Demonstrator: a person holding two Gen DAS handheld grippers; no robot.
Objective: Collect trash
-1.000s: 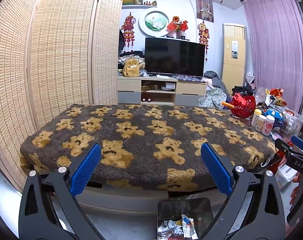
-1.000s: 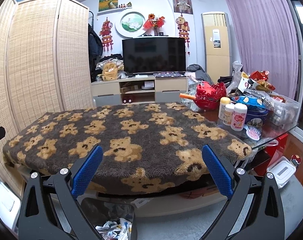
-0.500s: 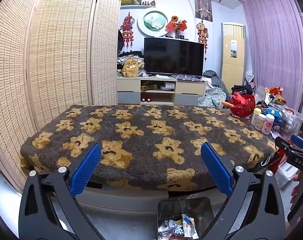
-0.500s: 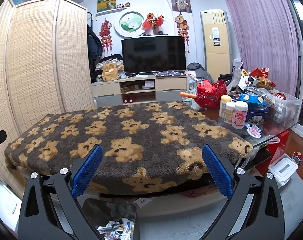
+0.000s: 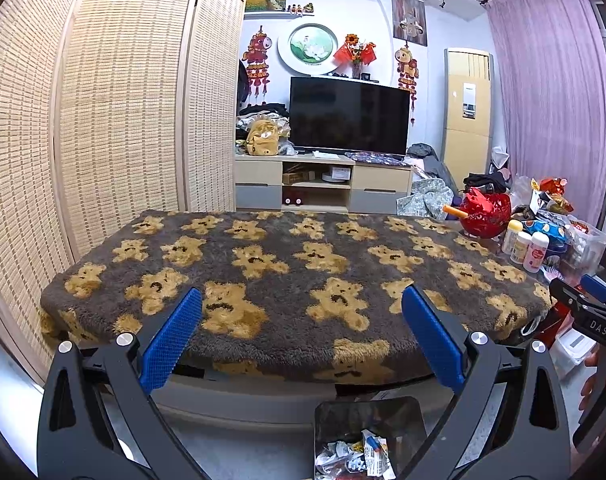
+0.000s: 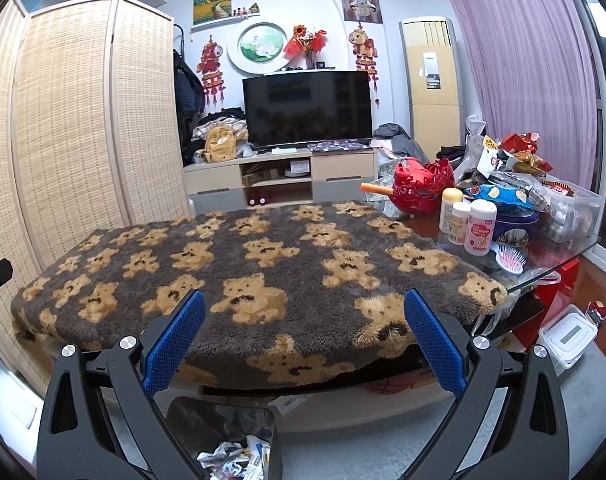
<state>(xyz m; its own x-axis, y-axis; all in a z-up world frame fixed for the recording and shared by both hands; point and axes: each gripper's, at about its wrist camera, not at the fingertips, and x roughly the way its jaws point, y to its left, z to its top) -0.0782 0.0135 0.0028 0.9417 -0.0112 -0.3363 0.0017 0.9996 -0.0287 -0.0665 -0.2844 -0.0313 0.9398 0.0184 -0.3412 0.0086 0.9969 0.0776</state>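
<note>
A dark trash bin stands on the floor below the table's front edge, with crumpled wrappers inside; it also shows in the right wrist view. My left gripper is open and empty, held above the bin and facing the table. My right gripper is open and empty too, a little to the right of the bin. The right gripper also shows at the right edge of the left wrist view. No loose trash shows on the teddy-bear blanket.
The table's right end holds bottles, a red helmet, snack bags, a hairbrush and a clear box. A white lidded box sits on the floor at right. Woven screens stand at left.
Both grippers have risen and drawn back very slightly; the views have barely shifted. Both stay open and empty.
</note>
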